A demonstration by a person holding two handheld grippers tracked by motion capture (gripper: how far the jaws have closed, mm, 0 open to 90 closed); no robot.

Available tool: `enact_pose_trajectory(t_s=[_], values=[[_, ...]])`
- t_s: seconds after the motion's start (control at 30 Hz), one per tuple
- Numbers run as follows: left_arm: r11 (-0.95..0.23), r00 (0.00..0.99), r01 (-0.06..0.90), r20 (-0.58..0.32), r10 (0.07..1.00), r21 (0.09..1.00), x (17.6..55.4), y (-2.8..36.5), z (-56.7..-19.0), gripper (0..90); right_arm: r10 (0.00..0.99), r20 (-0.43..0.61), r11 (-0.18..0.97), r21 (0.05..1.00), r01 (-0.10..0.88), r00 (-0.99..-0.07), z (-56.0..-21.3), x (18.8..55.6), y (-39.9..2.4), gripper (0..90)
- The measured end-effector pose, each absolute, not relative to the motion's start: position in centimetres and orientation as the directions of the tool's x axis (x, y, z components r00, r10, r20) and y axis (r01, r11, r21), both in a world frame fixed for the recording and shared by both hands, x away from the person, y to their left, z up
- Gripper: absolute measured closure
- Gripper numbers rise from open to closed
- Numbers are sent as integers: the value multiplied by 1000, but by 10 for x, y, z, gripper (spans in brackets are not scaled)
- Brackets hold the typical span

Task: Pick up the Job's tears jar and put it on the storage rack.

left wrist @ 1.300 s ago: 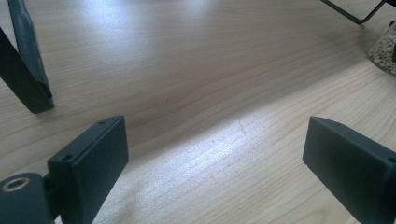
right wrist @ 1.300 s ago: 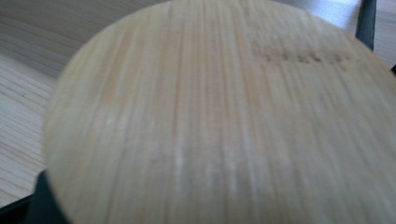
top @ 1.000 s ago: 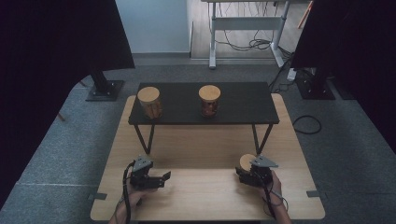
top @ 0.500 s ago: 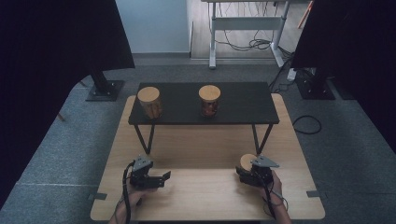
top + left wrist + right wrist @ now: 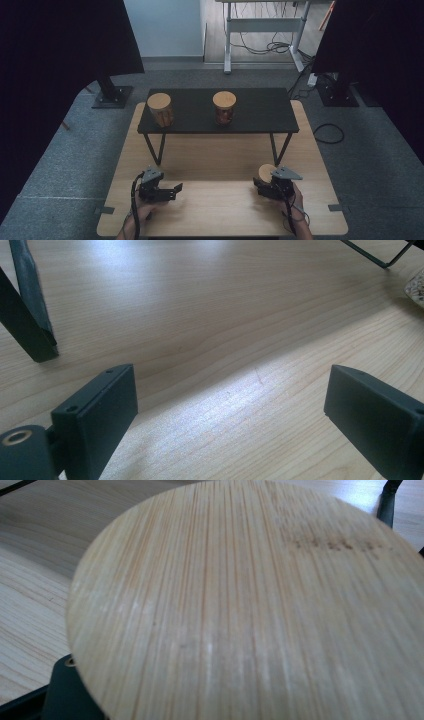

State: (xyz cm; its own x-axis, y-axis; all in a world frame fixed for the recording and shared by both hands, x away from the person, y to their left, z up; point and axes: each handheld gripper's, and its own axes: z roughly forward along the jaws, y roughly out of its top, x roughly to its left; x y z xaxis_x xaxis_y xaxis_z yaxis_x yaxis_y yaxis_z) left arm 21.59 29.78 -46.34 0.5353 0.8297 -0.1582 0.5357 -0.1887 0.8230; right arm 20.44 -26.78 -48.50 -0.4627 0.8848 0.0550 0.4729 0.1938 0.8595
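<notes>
A glass jar with a round bamboo lid [image 5: 265,173] stands on the wooden table [image 5: 220,150] near its front right. My right gripper [image 5: 262,184] is shut on this jar, and in the right gripper view the lid [image 5: 250,605] hides most of both jaws. My left gripper [image 5: 176,190] rests at the front left, open, with only bare tabletop between its jaws [image 5: 230,385]. Two more bamboo-lidded jars stand on a low black shelf [image 5: 260,112]: one at its left [image 5: 160,109], one near its middle [image 5: 224,107].
The shelf's thin black legs [image 5: 152,147] come down onto the table ahead of both grippers; one leg [image 5: 30,325] is close at the left in the left gripper view. Grey carpet surrounds the table, with a cable [image 5: 330,133] to the right.
</notes>
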Motion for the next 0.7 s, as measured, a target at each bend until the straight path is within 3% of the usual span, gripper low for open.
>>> enact_pose_trajectory(t_s=[0.7], values=[[-196, 539, 537, -154, 828, 820, 217, 297, -464, 63, 848, 38, 222, 881, 419, -528, -472, 192, -264, 245]])
